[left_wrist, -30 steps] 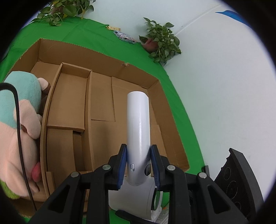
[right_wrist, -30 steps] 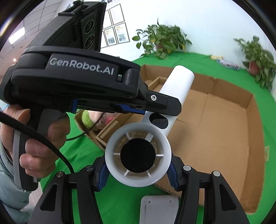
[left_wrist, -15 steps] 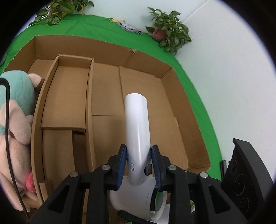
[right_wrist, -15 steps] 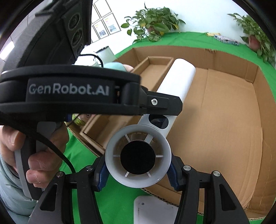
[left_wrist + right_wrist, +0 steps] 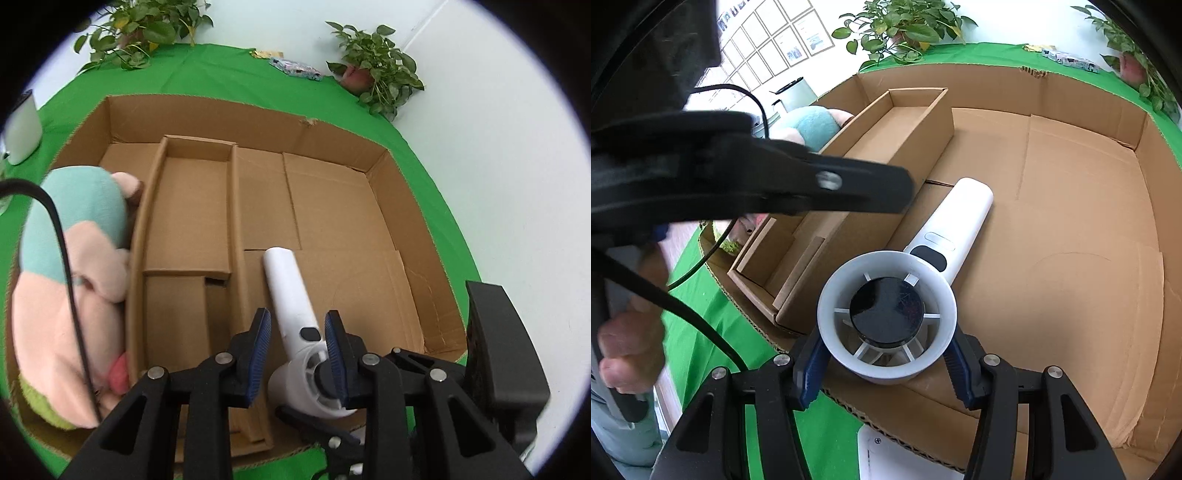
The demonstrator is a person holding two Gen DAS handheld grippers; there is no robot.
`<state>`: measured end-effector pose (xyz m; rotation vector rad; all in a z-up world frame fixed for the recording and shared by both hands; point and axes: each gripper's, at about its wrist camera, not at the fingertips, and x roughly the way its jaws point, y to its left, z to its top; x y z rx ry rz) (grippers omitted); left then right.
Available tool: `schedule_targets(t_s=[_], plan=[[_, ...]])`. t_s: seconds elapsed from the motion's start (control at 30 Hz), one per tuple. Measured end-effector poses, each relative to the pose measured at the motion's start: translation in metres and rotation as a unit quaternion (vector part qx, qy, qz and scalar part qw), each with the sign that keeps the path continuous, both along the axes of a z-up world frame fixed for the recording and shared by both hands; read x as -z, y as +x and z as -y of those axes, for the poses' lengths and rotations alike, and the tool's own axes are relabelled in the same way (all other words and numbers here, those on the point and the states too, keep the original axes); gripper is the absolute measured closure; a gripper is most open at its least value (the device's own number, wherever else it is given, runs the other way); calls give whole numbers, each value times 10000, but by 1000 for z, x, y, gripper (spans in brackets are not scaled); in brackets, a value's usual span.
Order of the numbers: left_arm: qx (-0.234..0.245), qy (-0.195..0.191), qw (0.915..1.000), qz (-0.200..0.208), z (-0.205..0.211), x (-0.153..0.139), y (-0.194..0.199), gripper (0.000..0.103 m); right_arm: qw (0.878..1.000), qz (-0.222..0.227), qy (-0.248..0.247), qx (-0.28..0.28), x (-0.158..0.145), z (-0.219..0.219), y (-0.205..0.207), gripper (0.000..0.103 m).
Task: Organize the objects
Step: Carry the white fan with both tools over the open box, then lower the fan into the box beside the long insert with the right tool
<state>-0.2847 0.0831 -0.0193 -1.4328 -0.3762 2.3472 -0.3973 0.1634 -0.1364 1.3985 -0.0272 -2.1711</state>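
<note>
the right gripper point(image 5: 886, 363) clamps the round barrel of a white hair dryer point(image 5: 925, 258) over the near edge of a large cardboard box point(image 5: 1071, 192), its handle reaching toward the box's middle. the left gripper point(image 5: 298, 354) stands with jaws apart around the handle, left pad clear of it. a plush toy point(image 5: 70, 280) fills the box's left compartment.
</note>
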Motion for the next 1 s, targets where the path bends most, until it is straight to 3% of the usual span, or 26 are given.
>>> schedule_targets(t_s=[0.2, 0.3, 0.43, 0.6, 0.63, 0.73, 1.0], plan=[[-166, -834, 9962, -210, 22, -3, 37, 73, 9999, 102, -62, -41, 7, 5, -7, 46], [-59, -1075, 9941, -135, 21, 8, 41, 73, 9999, 113, -25, -51, 20, 3, 14, 46], [-152, -1041, 9944, -84, 27, 22, 52, 74, 9988, 97, -466, 61, 9, -20, 33, 38], [-233, -948, 9951, -138, 32, 21, 59, 74, 9963, 37, -739, 440, -9, -62, 51, 37], [-238, -952, 9951, -141, 33, 21, 60, 74, 9953, 101, -779, 570, -7, -69, 50, 39], [-255, -943, 9951, -139, 27, 21, 55, 74, 9938, 370, -828, 650, 6, -68, 36, 64], [-289, -875, 9957, -114, 27, 22, 51, 74, 9892, 552, -1218, 601, 12, -60, 32, 69]])
